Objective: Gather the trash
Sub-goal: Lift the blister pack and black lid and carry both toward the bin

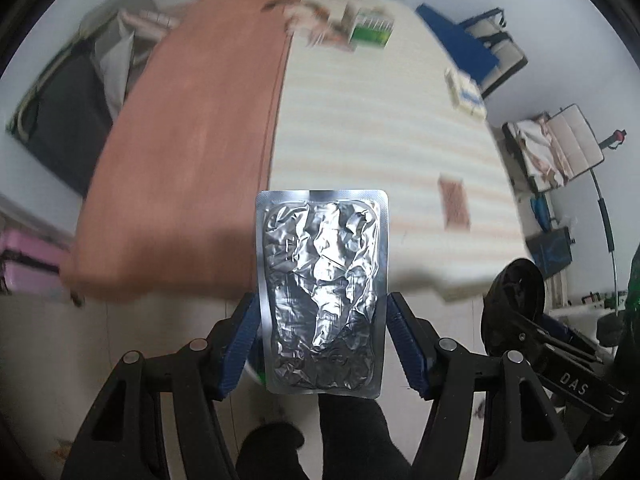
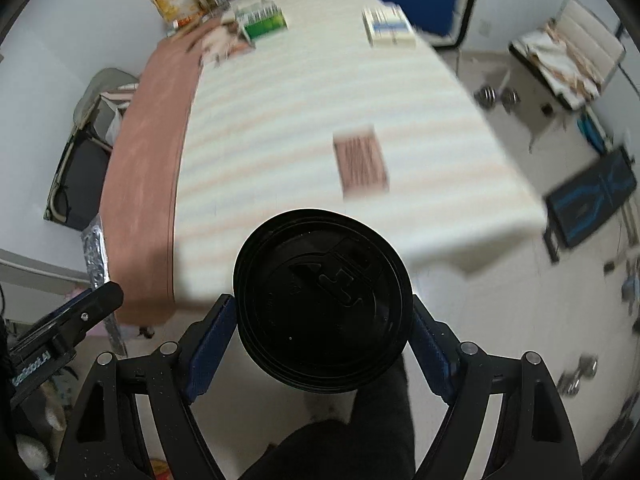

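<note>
A crinkled silver foil pouch [image 1: 322, 292] is held between the jaws of the left gripper [image 1: 322, 340], at lower centre of the left wrist view, the ribbed blue pads [image 1: 240, 344] pressed on its two long sealed edges. A black plastic cup lid [image 2: 322, 300] is clamped across its rim by the jaws of the right gripper [image 2: 322, 344], at lower centre of the right wrist view. Both items are carried clear of the surface [image 2: 320, 92], which is covered in a pale striped cloth with a reddish-brown strip along the left side. The pouch is judged very light, thin and flexible, with a flat stiff seam around a crumpled middle; the seam is the sensible grip line, since the foil face would probably buckle and slip. The lid is judged light, rigid but springy, smooth and slippery; it is best gripped edge to edge across the full width, and too much squeeze could pop it out. More likely trash is left on the surface: a flat brown patterned wrapper [image 2: 360, 160] mid-right, a green and white carton [image 2: 264, 24] and a blue and white box [image 2: 388, 28] in the upper part of the frame, all blurred. No bin is seen in either view.
</note>
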### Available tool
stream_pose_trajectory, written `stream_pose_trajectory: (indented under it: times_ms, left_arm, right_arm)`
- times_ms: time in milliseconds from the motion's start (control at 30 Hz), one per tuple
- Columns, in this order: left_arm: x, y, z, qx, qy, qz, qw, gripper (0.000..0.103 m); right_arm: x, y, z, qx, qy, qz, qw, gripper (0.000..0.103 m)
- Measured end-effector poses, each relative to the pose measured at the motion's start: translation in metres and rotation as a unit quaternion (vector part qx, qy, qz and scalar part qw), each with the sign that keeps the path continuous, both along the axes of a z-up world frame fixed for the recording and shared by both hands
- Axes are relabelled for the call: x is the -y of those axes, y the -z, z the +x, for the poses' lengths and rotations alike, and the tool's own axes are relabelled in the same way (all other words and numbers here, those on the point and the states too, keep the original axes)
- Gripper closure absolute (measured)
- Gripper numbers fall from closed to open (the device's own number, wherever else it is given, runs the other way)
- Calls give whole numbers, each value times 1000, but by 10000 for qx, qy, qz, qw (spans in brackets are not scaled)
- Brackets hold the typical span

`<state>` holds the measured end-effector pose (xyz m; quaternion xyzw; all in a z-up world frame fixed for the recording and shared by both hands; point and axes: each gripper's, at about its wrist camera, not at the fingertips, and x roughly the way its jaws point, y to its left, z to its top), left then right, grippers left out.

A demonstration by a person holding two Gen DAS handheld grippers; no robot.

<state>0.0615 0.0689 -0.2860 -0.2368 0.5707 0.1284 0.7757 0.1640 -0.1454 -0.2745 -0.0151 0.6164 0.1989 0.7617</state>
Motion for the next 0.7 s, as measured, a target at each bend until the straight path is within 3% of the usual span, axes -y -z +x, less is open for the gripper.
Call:
stream_pose_trajectory:
  times_ms: [233, 433, 700]
  left_arm:
    - [9, 88, -49, -630, -88, -633, 9960, 42]
    - [11, 214, -54, -1046, -341, -1190, 9868, 42]
    - [3, 369, -43, -1370, -468, -1490, 9782, 37]
  right_arm:
    - [31, 105, -76, -1051, 245, 58, 9941, 19]
    - [40, 236, -91, -1810, 360, 369, 9821, 19]
    - [20, 403, -86, -2234, 275, 703, 9718, 13]
